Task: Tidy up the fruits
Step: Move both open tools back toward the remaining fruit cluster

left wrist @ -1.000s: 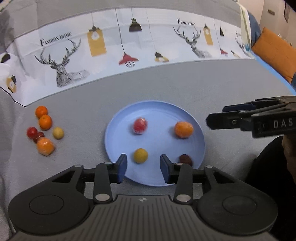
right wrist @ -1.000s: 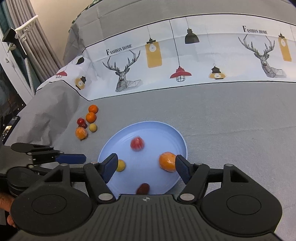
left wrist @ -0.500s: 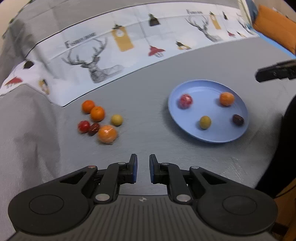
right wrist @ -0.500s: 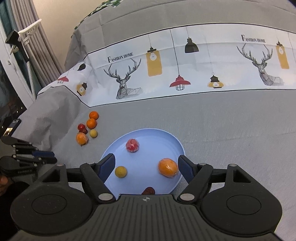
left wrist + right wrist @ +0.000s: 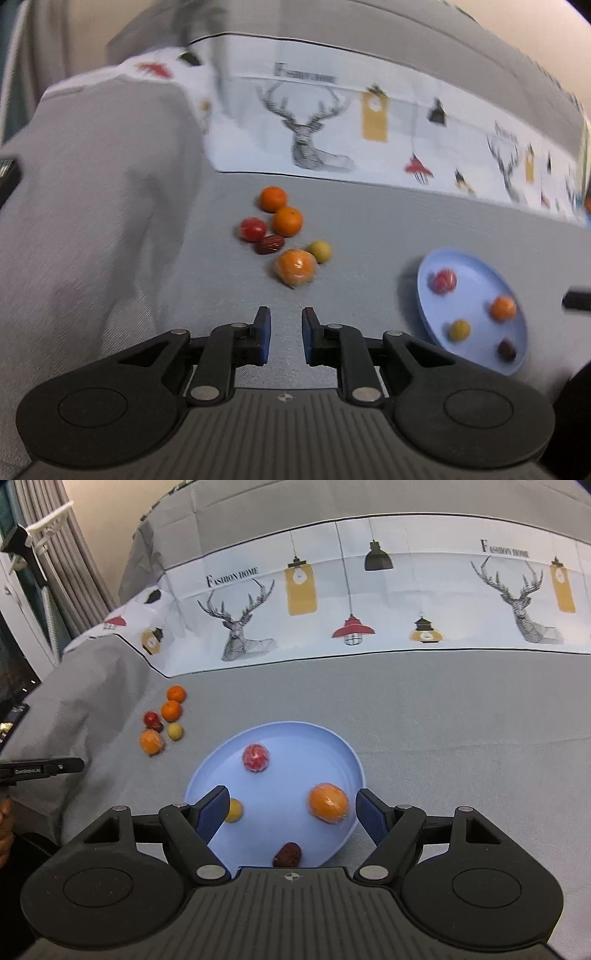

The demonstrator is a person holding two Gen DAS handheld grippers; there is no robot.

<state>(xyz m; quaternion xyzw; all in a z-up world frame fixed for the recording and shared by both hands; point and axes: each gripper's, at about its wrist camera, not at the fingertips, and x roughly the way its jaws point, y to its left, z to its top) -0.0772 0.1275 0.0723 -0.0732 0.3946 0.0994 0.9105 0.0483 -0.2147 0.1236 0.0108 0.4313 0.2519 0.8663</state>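
Left gripper [image 5: 285, 338] empty, jaws just reopened a crack, facing loose fruit pile [image 5: 286, 230] on grey cloth beside plate [image 5: 476, 266]; next pick likely: open wider, reach nearest wrapped orange [image 5: 295, 266].

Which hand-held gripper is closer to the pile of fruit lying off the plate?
Left. The left hand-held gripper points at the loose fruit pile, just short of it, empty. The right hand-held gripper hangs open over the blue plate, beside the pile.
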